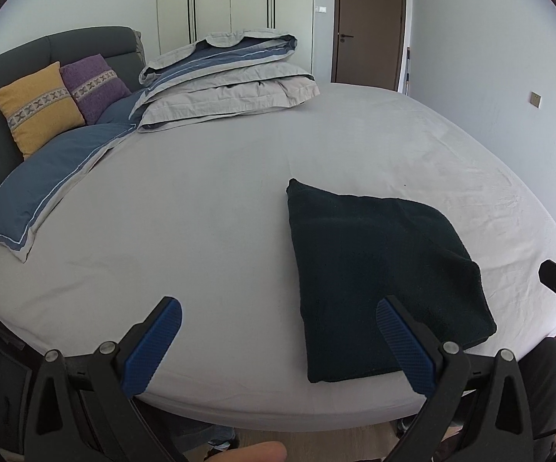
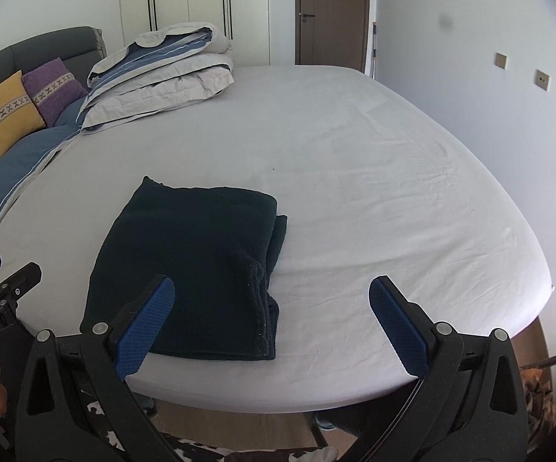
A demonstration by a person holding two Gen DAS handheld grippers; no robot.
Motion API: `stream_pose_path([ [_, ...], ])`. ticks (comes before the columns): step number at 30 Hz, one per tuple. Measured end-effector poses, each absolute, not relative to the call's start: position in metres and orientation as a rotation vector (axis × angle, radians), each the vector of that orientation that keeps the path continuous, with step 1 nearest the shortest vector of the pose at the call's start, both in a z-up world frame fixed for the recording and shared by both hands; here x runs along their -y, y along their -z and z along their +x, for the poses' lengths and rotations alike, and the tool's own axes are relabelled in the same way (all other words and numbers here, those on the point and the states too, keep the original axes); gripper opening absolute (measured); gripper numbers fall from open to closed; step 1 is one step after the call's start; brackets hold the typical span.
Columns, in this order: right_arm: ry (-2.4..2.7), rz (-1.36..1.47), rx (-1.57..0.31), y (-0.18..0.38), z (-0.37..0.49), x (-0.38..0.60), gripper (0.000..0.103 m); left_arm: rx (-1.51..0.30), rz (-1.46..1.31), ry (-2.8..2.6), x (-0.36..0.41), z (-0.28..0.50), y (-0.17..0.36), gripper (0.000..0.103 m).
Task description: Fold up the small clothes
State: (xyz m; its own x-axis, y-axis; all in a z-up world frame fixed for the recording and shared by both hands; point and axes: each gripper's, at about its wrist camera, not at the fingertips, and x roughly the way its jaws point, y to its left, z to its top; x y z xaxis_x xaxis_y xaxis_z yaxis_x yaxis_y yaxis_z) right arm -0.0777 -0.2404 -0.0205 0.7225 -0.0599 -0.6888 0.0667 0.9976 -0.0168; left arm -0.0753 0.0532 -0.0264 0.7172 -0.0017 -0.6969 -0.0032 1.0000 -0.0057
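Bed (image 1: 239, 177): large, covered in a pale grey fitted sheet, lightly creased on the far side; takes up most of the room in both views.

Headboard (image 1: 47, 46): dark grey, padded, at the left end of the bed.

Folded duvet (image 1: 228, 77): grey and blue, stacked in thick layers at the far left of the bed, near the headboard.

Blue pillow (image 1: 51, 188): flat on the sheet along the left edge, with a pale border.

Yellow cushion (image 1: 37, 109) and purple cushion (image 1: 93, 86): propped side by side against the headboard, each with a patterned band.

Dark garment (image 2: 197, 265): black or very dark green, folded into a rough rectangle of several layers, lying flat on the sheet close to the near edge of the bed. Stacked edges show on its right side in the right wrist view.

Left gripper (image 1: 278, 338): fingers spread wide, grasping nothing; the right-hand blue pad overlaps the garment's near corner in view, though contact cannot be told.

Right gripper (image 2: 272, 323): fingers fully spread, nothing held; the garment's near right corner lies between them.
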Motion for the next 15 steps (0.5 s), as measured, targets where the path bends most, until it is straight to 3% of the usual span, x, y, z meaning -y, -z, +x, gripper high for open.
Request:
stream_pose_path([
  [15,0.055,-0.006,-0.811,0.040,-0.074,0.227,0.103,-0.803,-0.020,0.000,-0.053,-0.073,0.037,0.103],
])
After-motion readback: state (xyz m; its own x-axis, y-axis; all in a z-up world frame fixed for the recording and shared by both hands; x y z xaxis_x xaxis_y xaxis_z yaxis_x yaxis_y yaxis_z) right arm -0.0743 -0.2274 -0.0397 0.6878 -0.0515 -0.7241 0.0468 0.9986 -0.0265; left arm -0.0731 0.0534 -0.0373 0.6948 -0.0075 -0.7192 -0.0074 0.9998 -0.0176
